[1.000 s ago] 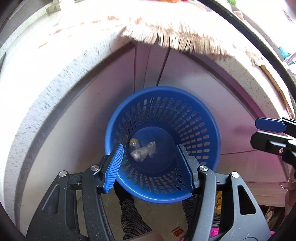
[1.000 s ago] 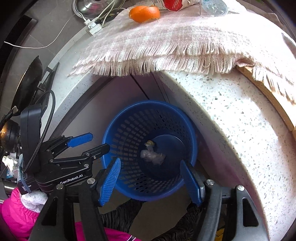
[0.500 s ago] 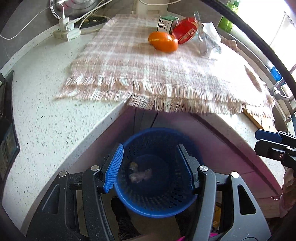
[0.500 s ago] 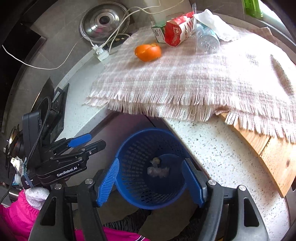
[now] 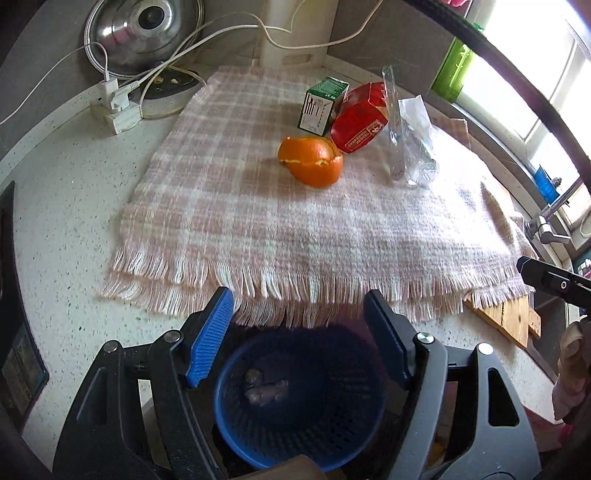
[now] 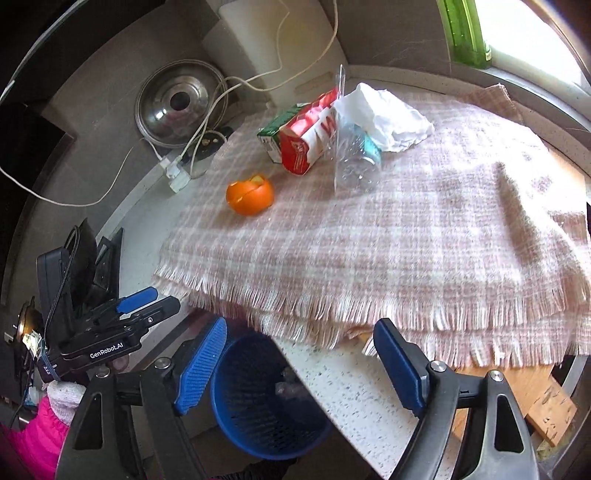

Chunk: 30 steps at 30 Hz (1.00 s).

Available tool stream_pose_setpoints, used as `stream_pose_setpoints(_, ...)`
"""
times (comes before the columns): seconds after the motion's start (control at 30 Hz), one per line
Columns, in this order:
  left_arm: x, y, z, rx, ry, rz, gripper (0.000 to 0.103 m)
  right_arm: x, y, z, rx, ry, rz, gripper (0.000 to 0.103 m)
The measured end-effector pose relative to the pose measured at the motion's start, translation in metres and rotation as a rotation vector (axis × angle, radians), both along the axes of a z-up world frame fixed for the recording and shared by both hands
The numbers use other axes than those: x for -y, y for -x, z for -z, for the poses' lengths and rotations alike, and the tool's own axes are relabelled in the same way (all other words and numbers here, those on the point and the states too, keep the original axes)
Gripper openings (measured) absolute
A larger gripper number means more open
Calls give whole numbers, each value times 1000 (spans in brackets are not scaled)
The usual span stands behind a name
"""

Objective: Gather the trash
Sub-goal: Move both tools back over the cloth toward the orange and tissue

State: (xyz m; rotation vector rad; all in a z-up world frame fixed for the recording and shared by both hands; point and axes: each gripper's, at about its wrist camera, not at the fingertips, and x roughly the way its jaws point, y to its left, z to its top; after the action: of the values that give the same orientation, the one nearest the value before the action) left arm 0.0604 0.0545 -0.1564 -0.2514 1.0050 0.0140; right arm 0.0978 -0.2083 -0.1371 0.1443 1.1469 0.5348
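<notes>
A blue perforated bin (image 5: 299, 402) stands on the floor below the counter edge, with a crumpled clear wrapper (image 5: 264, 387) at its bottom; it also shows in the right wrist view (image 6: 258, 398). On the plaid cloth (image 5: 303, 221) lie an orange peel (image 5: 310, 160), a green carton (image 5: 323, 105), a red carton (image 5: 360, 116), a clear plastic bottle (image 6: 356, 162) and a white tissue (image 6: 384, 114). My left gripper (image 5: 299, 325) is open and empty above the bin. My right gripper (image 6: 299, 354) is open and empty over the counter edge.
A steel pot lid (image 5: 140, 35) leans at the back left, with a white power strip (image 5: 116, 107) and cables beside it. A green bottle (image 5: 452, 68) stands by the window. A wooden board (image 6: 517, 391) sticks out under the cloth at right.
Both grippers have risen from over the bin and tilted up, so the counter top and its trash came into view. Both stayed open and empty.
</notes>
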Motion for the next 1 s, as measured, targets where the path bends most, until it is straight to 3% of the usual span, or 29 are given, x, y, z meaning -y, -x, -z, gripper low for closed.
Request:
stream_pose_setpoints(0.33,-6,-45,1,-7,31,-32,75,29,-77,-4,33,5,65,88)
stream_pose_setpoints(0.67,-8,-86,7,-17,24,-76,75,38,-164,0,101,57,0,98)
stream_pose_setpoints(1.0,-4,-129,13,-35,49,-84,75,20,-231,16,74,34,-71,100)
